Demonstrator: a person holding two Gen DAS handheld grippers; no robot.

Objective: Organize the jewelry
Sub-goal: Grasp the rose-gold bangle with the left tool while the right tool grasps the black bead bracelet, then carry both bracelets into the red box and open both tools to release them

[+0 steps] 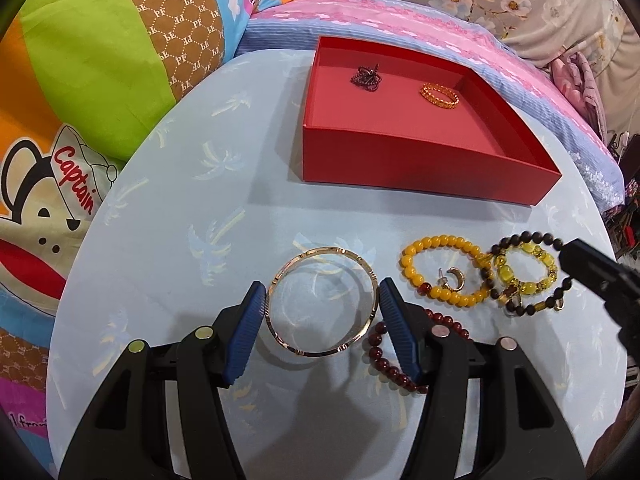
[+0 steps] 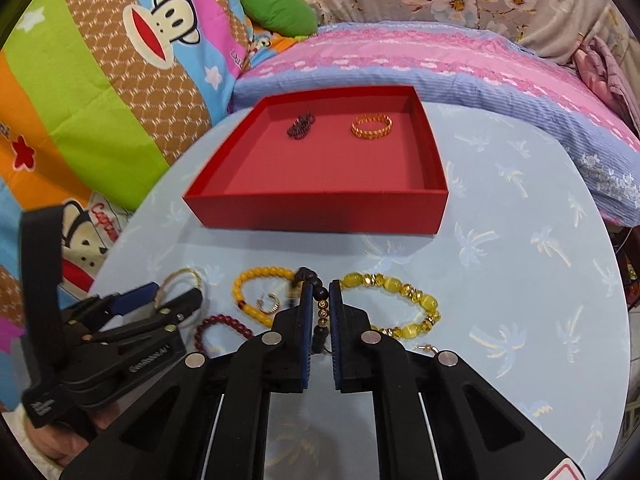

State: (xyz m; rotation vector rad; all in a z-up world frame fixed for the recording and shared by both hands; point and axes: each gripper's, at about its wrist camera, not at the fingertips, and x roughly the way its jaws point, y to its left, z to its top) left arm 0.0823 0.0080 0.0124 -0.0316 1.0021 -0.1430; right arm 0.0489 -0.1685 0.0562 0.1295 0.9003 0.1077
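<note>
The box point(image 1: 420, 168) sits at the far side of the table point(image 1: 160, 240); inside it, the chain piece point(image 1: 366, 77) lies left of the ring point(image 1: 439, 96). Nearer than the box lie, left to right, the bangle point(image 1: 322, 300), the round-bead bracelet point(image 1: 444, 274) enclosing an earring point(image 1: 452, 280), and the faceted bracelet point(image 1: 526, 270). A further bead bracelet point(image 1: 390, 354) lies nearest, just beside the bangle.

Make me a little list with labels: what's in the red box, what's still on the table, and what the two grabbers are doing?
In box: dark ring, gold ring
On table: gold bangle, orange bracelet, red bracelet, yellow bracelet, black bracelet, earring
Left gripper: open, fingers either side of the gold bangle
Right gripper: closing around the black bracelet; grip not certain
</note>
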